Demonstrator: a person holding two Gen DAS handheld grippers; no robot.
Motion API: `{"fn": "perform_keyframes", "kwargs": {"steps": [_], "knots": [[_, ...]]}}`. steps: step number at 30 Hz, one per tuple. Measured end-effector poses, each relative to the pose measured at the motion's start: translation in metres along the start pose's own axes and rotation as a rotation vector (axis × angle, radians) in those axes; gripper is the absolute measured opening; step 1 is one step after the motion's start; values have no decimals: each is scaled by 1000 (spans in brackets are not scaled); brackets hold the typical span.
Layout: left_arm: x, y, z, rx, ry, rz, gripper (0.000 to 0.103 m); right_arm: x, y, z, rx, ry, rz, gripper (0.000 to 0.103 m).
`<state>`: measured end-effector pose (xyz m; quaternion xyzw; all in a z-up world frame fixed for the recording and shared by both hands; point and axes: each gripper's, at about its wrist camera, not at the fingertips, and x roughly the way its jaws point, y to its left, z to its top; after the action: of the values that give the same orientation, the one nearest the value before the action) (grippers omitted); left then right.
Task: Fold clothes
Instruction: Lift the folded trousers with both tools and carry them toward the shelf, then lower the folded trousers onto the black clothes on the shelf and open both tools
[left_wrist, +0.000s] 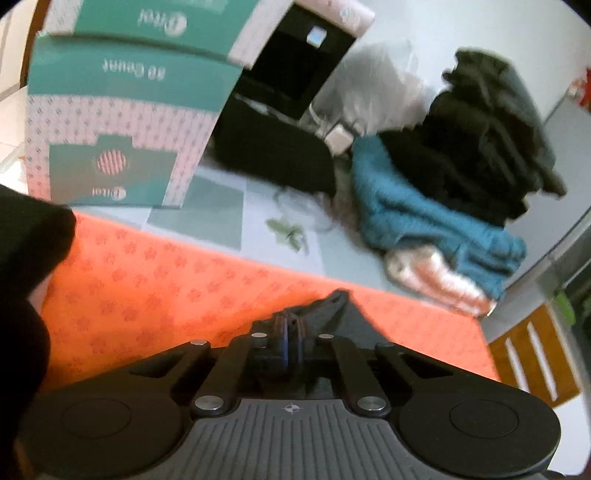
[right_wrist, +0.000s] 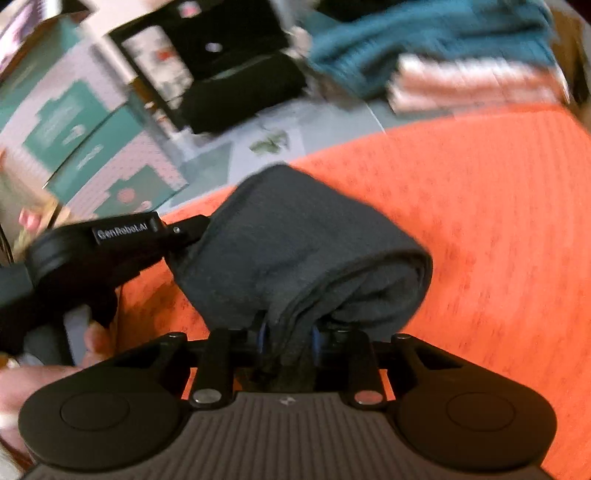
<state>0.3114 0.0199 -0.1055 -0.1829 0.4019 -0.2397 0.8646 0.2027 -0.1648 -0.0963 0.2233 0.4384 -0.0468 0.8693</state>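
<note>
The left tool (right_wrist: 192, 230) pinched the dark grey garment's (right_wrist: 303, 251) left edge; the right tool (right_wrist: 288, 341) clamped its bunched near edge. It hung over an orange cloth (right_wrist: 480, 221), open toward the right.

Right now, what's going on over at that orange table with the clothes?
A person is folding a dark grey garment over the orange cloth, a handheld gripper in each hand. The right gripper is clamped on its bunched layers; the left gripper pinches another edge. A pile of clothes sits farther back.
</note>
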Motion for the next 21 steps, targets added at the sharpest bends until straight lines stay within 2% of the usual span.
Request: {"fn": "perform_keyframes", "kwargs": {"steps": [7,10,15,21], "knots": [[-21,-11,14,-105,-102,-44,6,-17,-12,51,-206,-79,30,25],[-25,-14,27,-138,-168,-45,6,-14,-10,79,-295,-103,75,25],[-14,-10,49,-189,-238,-18,6,8,-4,128,-453,-119,155,25],[14,4,65,-221,-274,27,4,61,-1,179,-626,-85,212,25]]}}
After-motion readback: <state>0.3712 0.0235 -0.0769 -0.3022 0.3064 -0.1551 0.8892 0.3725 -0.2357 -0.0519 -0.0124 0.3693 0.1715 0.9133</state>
